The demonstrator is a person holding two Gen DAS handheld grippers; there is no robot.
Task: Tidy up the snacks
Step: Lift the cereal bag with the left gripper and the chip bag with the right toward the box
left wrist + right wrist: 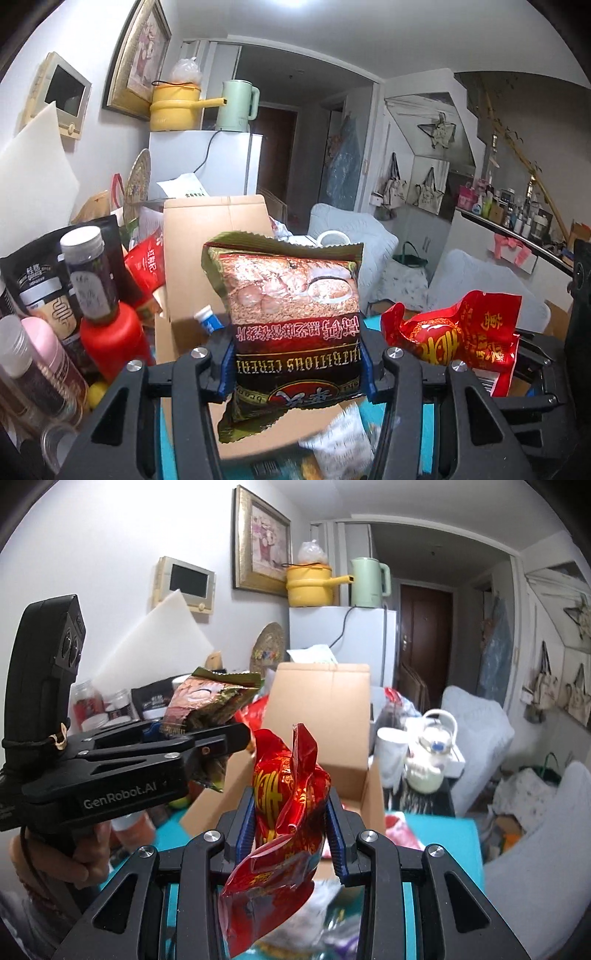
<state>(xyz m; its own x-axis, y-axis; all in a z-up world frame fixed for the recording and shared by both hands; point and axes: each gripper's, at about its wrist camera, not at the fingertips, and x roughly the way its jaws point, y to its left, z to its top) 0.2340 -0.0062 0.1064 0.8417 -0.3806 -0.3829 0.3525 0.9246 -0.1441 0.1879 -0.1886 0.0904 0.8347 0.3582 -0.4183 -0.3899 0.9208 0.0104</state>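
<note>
On the left, the left gripper (297, 363) is clamped on a shiny green and brown crinkly cereal bag (291, 306), holding it up in the air in front of a big brown cardboard box (216, 225); just to the right, the right gripper (291, 836) is squeezed tight on a shiny red foil snack packet (286, 812) with gold writing, also above the box; below lies a bright blue table top (443, 834), maybe with more packets, too blurry to tell.
</note>
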